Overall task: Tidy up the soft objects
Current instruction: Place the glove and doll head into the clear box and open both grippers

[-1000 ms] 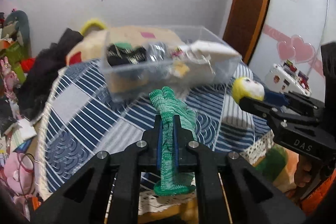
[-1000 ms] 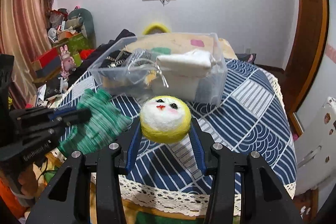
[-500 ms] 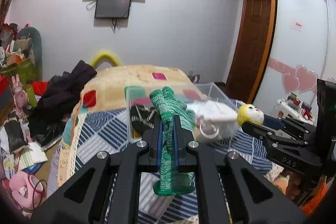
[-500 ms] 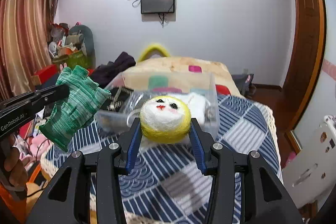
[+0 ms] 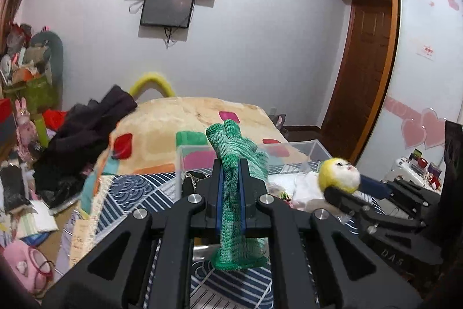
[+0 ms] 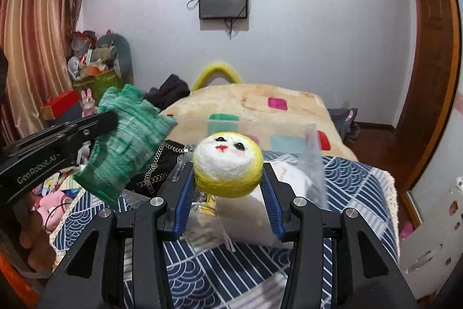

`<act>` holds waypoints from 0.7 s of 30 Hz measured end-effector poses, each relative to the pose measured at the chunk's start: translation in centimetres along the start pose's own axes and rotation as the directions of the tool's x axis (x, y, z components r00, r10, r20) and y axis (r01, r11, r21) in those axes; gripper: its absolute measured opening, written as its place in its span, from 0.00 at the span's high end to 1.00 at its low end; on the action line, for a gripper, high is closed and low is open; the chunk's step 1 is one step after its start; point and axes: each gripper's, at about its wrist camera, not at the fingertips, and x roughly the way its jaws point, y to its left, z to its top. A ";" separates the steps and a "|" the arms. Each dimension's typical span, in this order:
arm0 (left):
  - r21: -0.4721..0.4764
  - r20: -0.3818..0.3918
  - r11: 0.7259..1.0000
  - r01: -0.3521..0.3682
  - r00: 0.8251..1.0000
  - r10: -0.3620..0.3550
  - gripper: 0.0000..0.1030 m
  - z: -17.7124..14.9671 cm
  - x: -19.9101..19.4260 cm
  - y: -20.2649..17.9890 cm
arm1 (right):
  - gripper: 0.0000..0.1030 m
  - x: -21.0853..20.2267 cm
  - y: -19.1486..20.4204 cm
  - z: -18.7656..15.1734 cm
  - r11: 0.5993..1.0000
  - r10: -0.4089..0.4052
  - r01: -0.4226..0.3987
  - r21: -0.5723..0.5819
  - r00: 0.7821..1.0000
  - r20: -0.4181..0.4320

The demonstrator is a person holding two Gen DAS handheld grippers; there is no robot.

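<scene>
My left gripper is shut on a green knitted glove, which hangs from the jaws above the near side of the clear plastic bin. The glove also shows in the right wrist view. My right gripper is shut on a yellow-and-white felt ball with a face, held just above the bin. The ball also shows in the left wrist view. The bin holds a black chained pouch and a white bag.
The bin stands on a table with a blue-and-white patterned cloth. Behind it is a bed with a beige blanket and dark clothes. Clutter fills the floor at the left. A wooden door is at the right.
Both grippers have lifted and moved forward over the bin, still holding the glove and the ball. The views now look higher, across the bin's rim toward the bed.
</scene>
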 end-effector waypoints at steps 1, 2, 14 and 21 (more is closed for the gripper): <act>-0.008 -0.019 1.000 -0.002 1.000 0.001 0.92 -0.2 1.0 0.2 | 0.60 0.6 0.2 0.0 1.000 -0.001 0.001 -0.005 1.000 -0.014; -0.015 -0.035 1.000 -0.003 0.999 0.002 0.92 -0.5 1.8 0.3 | 0.60 1.2 0.4 -0.1 1.000 -0.003 0.003 -0.011 1.000 -0.028; -0.012 -0.167 1.000 -0.020 0.986 0.018 0.89 -3.2 5.4 1.1 | 0.57 3.6 1.3 -1.5 0.998 0.003 -0.010 -0.055 0.992 -0.127; -0.020 -0.155 1.000 -0.023 0.988 0.019 0.60 -2.7 3.3 0.9 | 0.46 1.6 0.7 -1.2 0.999 -0.002 -0.003 -0.050 0.996 -0.092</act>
